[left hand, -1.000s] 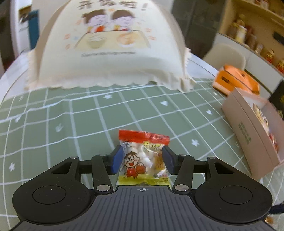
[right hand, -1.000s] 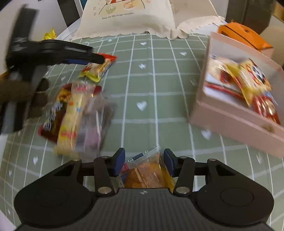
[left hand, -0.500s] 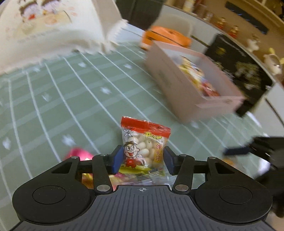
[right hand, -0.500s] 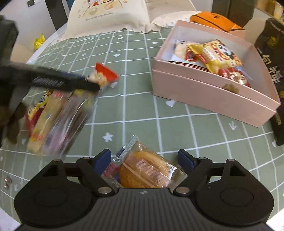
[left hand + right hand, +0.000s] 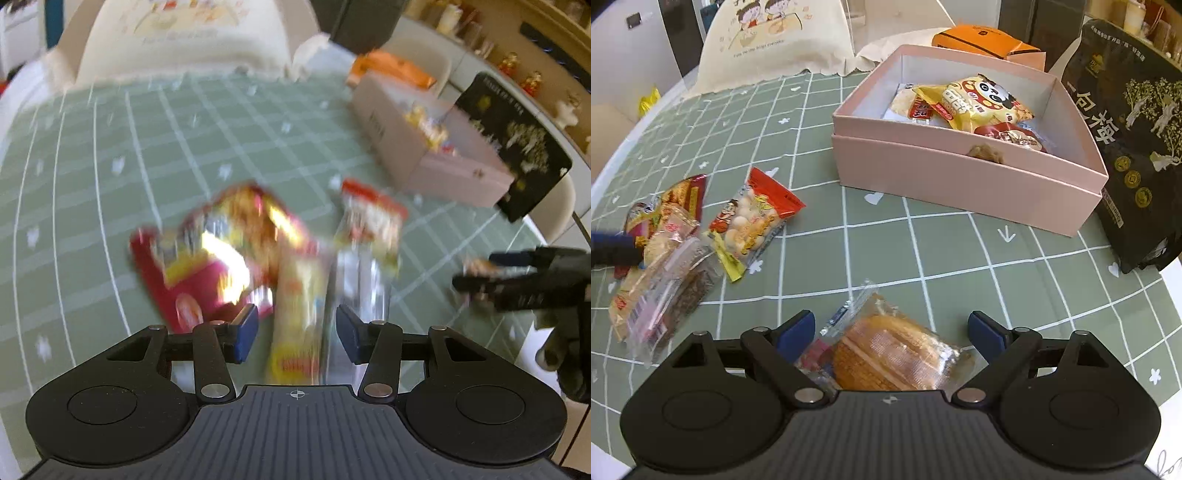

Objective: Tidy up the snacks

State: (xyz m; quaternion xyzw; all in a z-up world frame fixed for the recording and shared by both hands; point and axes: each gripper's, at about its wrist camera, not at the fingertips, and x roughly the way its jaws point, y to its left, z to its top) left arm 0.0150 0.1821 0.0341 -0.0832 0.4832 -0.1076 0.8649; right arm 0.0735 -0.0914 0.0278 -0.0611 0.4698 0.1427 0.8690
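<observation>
Both grippers gaped empty: the right gripper point(image 5: 891, 330) should have squeezed the wrapped cake point(image 5: 886, 356) squarely, left gripper point(image 5: 297, 328) idle.

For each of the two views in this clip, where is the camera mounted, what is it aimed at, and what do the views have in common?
Left wrist: on the left gripper, facing a blurred snack pile on the green grid tablecloth; its open blue-padded fingers show, and the right gripper at right.
Right wrist: on the right gripper, looking over a wrapped cake between its open fingers toward the pink box; the left gripper's fingertip shows at left.
Shared: pink box, snack pile, the cartoon-boy ball-snack packet, black bag, tablecloth.
</observation>
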